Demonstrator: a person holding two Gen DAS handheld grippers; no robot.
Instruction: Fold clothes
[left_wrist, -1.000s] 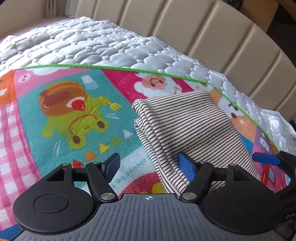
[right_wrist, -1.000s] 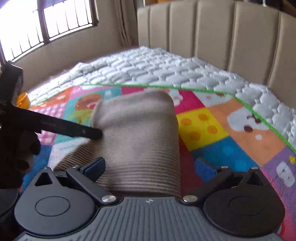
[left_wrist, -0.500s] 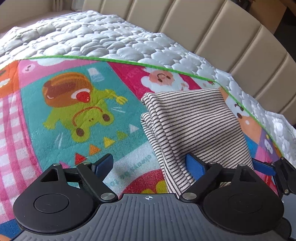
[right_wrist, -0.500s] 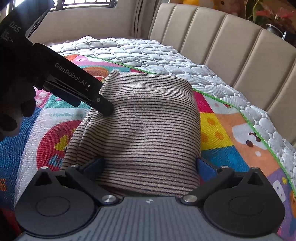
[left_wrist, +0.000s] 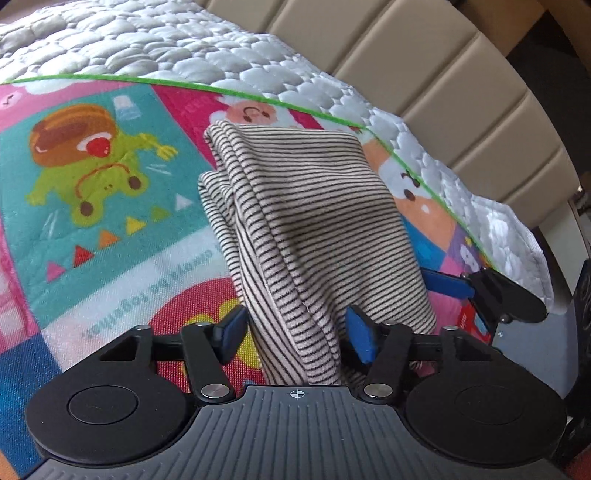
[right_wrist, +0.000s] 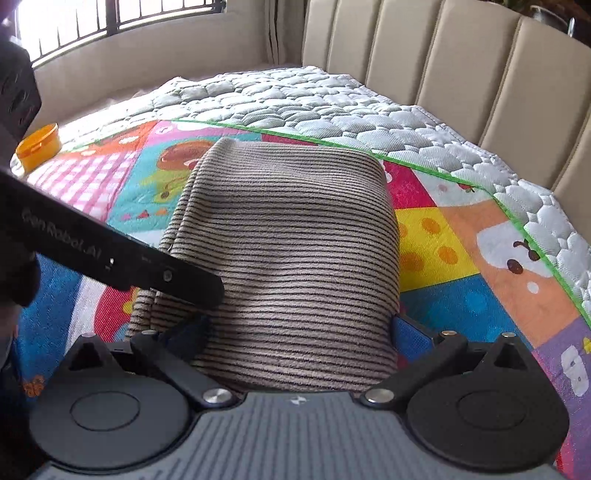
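Observation:
A folded beige garment with thin dark stripes (left_wrist: 310, 221) lies on a colourful cartoon play mat (left_wrist: 110, 206). Its near end runs between the fingers of my left gripper (left_wrist: 295, 328), whose blue pads stand a little apart around the bunched cloth. In the right wrist view the same garment (right_wrist: 295, 240) fills the gap of my right gripper (right_wrist: 306, 332), whose jaws are wide, one at each side edge. The left gripper's black finger (right_wrist: 147, 266) lies across the garment's left edge there. The right gripper's blue pad (left_wrist: 447, 282) shows at the garment's right in the left view.
The mat lies on a white quilted mattress cover (right_wrist: 314, 103) with a green border. A beige padded headboard (right_wrist: 461, 59) rises behind it. An orange lid or bowl (right_wrist: 38, 146) sits at the far left near the window wall.
Both grippers have moved forward onto the garment's near end. The left jaws have narrowed around the bunched cloth. The garment's near edge has lifted and gathered between them.

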